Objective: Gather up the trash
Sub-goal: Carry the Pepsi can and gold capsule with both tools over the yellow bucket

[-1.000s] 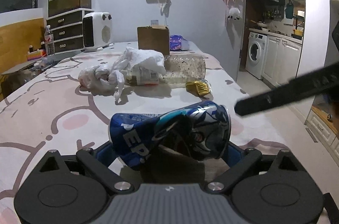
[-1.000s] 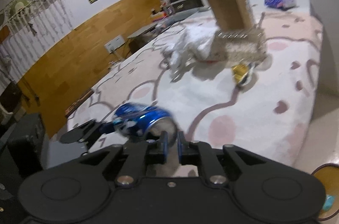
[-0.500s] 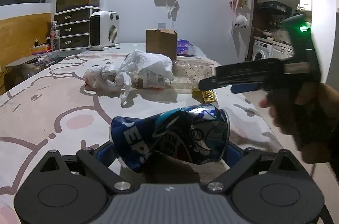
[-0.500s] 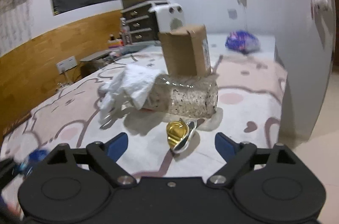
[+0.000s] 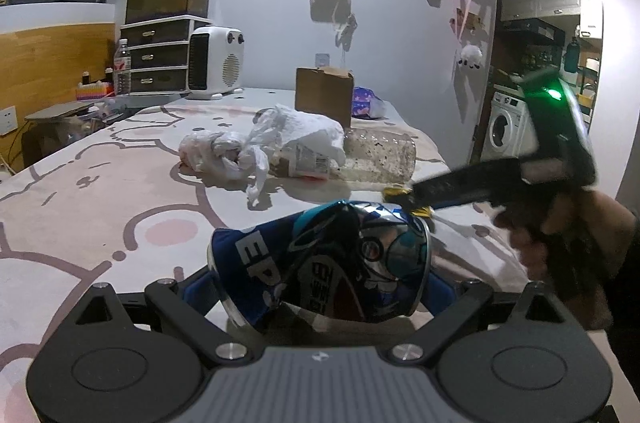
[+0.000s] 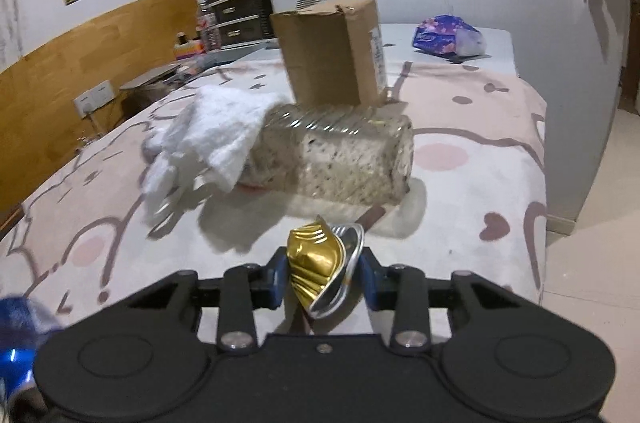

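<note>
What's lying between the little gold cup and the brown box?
The clear plastic bottle lies on its side between the gold cup and the cardboard box, seen in the right wrist view.

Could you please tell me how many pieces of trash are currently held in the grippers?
2. A crushed blue can is clamped in the left gripper, and a gold capsule sits between the right gripper pads, which have just been closing on it.

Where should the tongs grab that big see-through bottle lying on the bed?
Probably the clear bottle across its ribbed round middle, coming down from above. It lies on its side, the crumpled white tissue covers its left end, and a cardboard box stands close behind.
</note>
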The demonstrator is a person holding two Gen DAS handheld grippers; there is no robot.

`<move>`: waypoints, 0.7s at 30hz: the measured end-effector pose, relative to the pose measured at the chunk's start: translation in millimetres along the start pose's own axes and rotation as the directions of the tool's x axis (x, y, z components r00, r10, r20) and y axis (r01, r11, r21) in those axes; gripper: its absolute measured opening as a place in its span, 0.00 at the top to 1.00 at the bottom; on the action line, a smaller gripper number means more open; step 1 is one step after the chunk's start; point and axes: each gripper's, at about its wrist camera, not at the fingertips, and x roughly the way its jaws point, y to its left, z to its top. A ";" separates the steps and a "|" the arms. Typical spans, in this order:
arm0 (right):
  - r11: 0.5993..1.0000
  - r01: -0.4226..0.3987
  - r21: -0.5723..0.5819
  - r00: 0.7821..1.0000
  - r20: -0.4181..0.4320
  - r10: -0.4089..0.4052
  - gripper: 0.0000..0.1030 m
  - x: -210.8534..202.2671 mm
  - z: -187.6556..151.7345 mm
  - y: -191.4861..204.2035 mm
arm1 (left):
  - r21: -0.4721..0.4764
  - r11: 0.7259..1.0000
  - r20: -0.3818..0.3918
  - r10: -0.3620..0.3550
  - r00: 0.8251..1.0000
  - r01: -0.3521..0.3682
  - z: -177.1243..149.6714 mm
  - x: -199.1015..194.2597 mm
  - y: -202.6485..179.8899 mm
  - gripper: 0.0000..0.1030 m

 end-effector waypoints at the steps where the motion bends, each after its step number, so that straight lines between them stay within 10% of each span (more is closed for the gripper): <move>1: 1.000 -0.003 -0.014 1.000 0.004 0.003 0.64 -5.7 -3.6 1.6 | -0.006 1.000 0.003 0.005 1.000 -0.005 -0.1 -1.9 0.4 0.06; 21: 0.991 -0.114 -0.076 0.988 0.096 0.121 0.64 -127.3 -54.2 21.2 | -0.035 0.997 0.062 0.070 0.996 -0.068 12.6 -39.1 -21.9 0.06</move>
